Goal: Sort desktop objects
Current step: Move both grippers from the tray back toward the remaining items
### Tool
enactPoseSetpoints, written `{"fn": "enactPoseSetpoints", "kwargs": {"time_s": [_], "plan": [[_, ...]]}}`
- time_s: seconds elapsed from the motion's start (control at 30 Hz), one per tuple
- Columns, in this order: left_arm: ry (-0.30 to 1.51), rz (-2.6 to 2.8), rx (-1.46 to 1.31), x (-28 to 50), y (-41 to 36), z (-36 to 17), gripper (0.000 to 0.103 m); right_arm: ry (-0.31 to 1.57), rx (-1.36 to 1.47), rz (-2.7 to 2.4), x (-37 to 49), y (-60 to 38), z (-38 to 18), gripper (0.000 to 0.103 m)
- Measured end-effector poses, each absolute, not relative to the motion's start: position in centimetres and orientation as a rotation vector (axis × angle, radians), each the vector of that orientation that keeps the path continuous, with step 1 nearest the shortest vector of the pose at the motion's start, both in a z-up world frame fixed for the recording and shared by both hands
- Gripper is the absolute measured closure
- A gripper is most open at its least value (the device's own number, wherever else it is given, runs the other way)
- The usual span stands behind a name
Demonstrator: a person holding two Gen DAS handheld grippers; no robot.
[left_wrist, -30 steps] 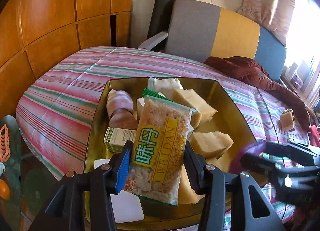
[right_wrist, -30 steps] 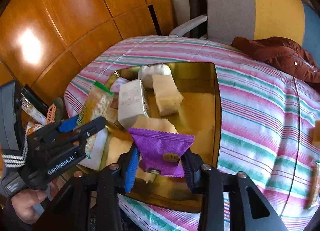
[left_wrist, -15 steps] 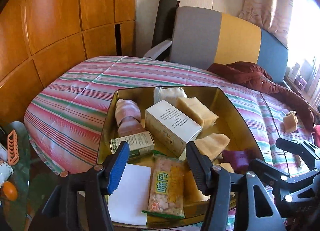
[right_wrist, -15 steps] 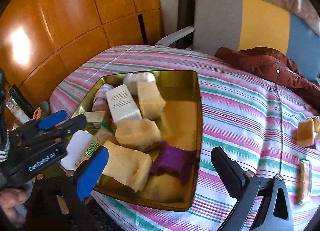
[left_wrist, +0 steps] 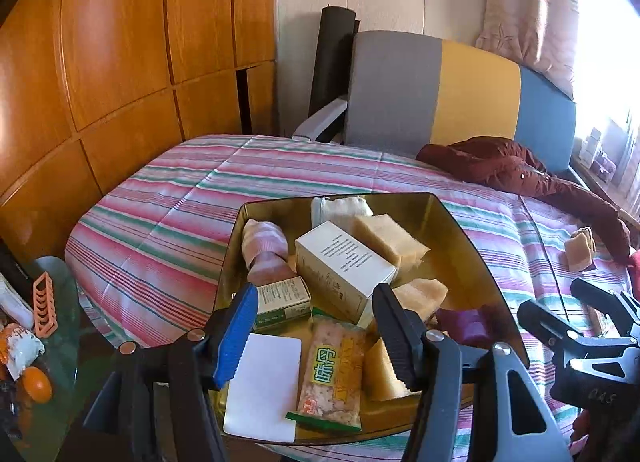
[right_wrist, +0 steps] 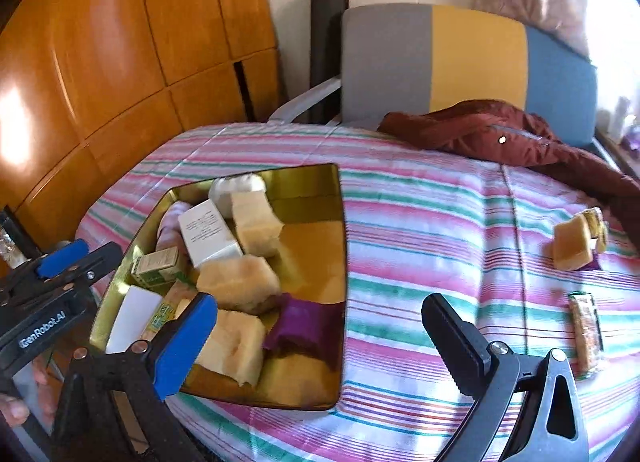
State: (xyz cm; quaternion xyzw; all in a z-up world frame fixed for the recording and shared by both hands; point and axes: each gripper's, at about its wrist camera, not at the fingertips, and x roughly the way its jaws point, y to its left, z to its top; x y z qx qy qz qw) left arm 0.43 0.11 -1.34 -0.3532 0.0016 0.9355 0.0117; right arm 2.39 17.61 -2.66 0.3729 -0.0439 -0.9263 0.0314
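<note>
At far left, wooden wall panels [left_wrist: 120,61] rise behind a glass side table [left_wrist: 60,342] with small clutter. The striped bedspread [left_wrist: 168,229] covers the surface; on it sits a gold tray [left_wrist: 472,246]. The left gripper [left_wrist: 316,338] hangs above the tray's near edge, jaws parted and empty, over the snack bar packet [left_wrist: 332,374] lying in the tray beside a white card [left_wrist: 264,386], a white box [left_wrist: 344,266] and sponges [left_wrist: 392,238]. The right gripper [right_wrist: 320,334] is spread wide, empty; the purple packet [right_wrist: 304,322] lies in the tray. Further right: a maroon jacket [right_wrist: 500,133], a loose sponge [right_wrist: 572,242], another snack bar [right_wrist: 586,330], and a grey, yellow and blue headboard [right_wrist: 460,57].
</note>
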Motion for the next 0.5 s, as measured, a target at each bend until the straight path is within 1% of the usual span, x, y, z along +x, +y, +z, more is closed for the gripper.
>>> {"fn": "enactPoseSetpoints", "kwargs": {"time_s": [0.17,0.3,0.4,0.5], "plan": [[0.053,2.947,-1.076,1.0,0.8,-0.9,0.043,-0.086,1.041,-2.946,3.8,18.0,-1.5,0.0],[0.053,2.945,-1.059,1.4,1.2,-0.6,0.043,0.017,0.937,-3.028,4.9,18.0,-0.3,0.0],[0.057,2.954,-1.02,1.9,1.4,0.0,0.043,-0.022,0.923,-3.021,5.2,18.5,-0.1,0.0],[0.047,2.946,-0.988,2.4,1.6,0.5,0.043,-0.091,0.983,-2.955,5.1,19.1,-0.5,0.0]]}}
